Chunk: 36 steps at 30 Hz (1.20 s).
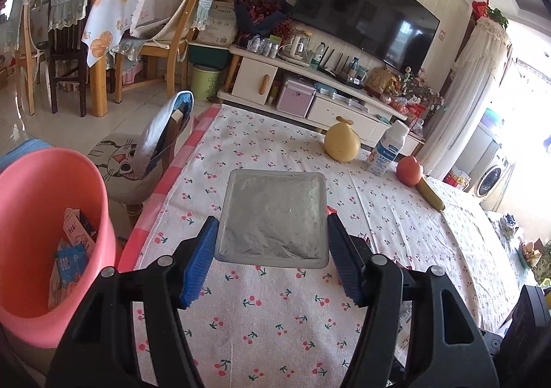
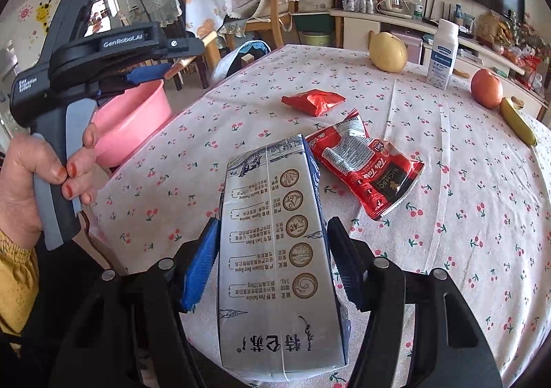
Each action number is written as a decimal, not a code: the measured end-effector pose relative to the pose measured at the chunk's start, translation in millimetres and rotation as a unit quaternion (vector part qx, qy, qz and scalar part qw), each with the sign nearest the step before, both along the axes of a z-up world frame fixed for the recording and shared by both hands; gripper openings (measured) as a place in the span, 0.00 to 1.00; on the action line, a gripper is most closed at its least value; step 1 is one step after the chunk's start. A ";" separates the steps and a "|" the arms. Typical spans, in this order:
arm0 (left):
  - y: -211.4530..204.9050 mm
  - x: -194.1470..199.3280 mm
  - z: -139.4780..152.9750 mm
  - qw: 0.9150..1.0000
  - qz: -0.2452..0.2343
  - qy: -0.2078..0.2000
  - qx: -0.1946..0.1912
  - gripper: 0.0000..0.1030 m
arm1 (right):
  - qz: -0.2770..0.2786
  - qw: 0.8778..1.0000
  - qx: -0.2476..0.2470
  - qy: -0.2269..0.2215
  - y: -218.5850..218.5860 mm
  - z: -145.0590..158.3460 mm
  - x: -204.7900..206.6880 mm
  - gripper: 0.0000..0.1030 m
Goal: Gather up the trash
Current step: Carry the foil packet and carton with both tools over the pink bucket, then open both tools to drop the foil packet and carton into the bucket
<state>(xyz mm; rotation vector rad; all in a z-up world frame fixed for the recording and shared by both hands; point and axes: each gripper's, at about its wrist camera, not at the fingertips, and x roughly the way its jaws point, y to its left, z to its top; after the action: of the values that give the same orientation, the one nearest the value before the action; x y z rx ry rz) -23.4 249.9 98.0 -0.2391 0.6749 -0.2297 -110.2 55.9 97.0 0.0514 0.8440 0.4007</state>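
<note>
My left gripper (image 1: 272, 221) is shut on a flat silver foil packet (image 1: 272, 212), its blue pads pressing the packet's two side edges just above the cherry-print tablecloth (image 1: 275, 319). A pink bin (image 1: 44, 233) with cartons inside stands off the table's left edge. My right gripper (image 2: 273, 224) is shut on a white and blue milk carton (image 2: 275, 250), held lengthwise over the table. Beyond the carton lie a red printed sachet (image 2: 368, 167) and a smaller crumpled red wrapper (image 2: 313, 100). The pink bin (image 2: 134, 122) shows at the left, under the other gripper.
At the table's far end stand a yellow fruit (image 2: 387, 52), a white bottle (image 2: 442, 53), a red-orange fruit (image 2: 486, 88) and a banana (image 2: 516, 122). A chair with a cat cushion (image 1: 117, 164) sits beside the bin. A hand (image 2: 51, 174) grips the left handle.
</note>
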 end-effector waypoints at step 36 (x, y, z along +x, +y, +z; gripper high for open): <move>208.6 -7.1 13.3 0.948 0.313 0.014 -0.057 0.62 | 0.131 0.981 0.137 -0.040 210.8 103.2 115.3 0.62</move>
<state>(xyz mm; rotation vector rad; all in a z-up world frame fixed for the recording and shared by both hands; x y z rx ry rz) -30.5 458.5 111.3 -0.5542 0.5828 0.3462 5.2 266.8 200.2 0.1796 0.7123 0.7622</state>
